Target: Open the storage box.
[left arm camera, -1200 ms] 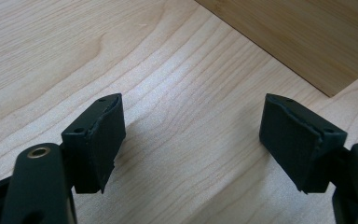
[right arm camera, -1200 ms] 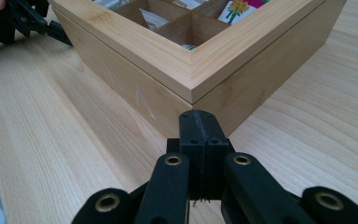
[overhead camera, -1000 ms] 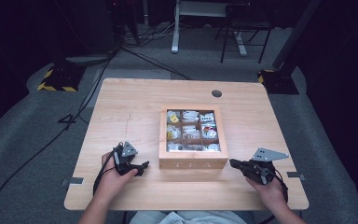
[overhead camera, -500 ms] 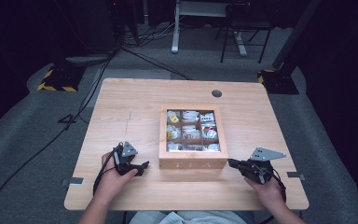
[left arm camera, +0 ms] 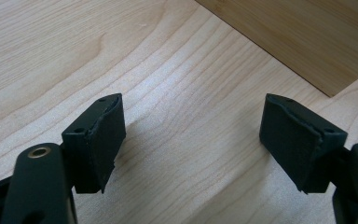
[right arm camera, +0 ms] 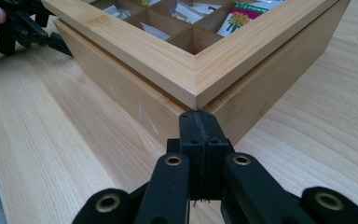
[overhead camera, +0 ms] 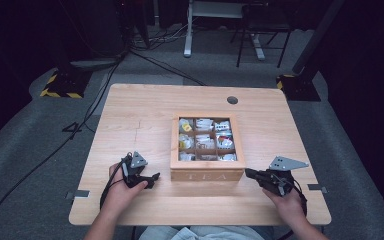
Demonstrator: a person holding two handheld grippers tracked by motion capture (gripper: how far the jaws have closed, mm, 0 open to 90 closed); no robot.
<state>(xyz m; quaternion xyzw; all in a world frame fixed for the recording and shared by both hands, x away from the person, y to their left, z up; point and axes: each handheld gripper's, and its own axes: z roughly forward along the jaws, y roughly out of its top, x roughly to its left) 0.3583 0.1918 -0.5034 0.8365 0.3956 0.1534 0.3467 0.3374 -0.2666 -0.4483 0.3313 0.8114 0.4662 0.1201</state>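
A wooden tea box (overhead camera: 207, 170) sits near the front middle of the bench (overhead camera: 140, 107), its glazed lid shut over compartments of packeted tea. The left tongs (overhead camera: 150, 178), spread wide and empty, rest just left of the box; the right tongs (right arm camera: 200, 123), pressed together on nothing, point at its near right corner under the lid edge. The box looks rigid and fairly weighty, its lid pane likely fragile; the lid's overhanging front rim seems the natural purchase. "TEA" is lettered across its front.
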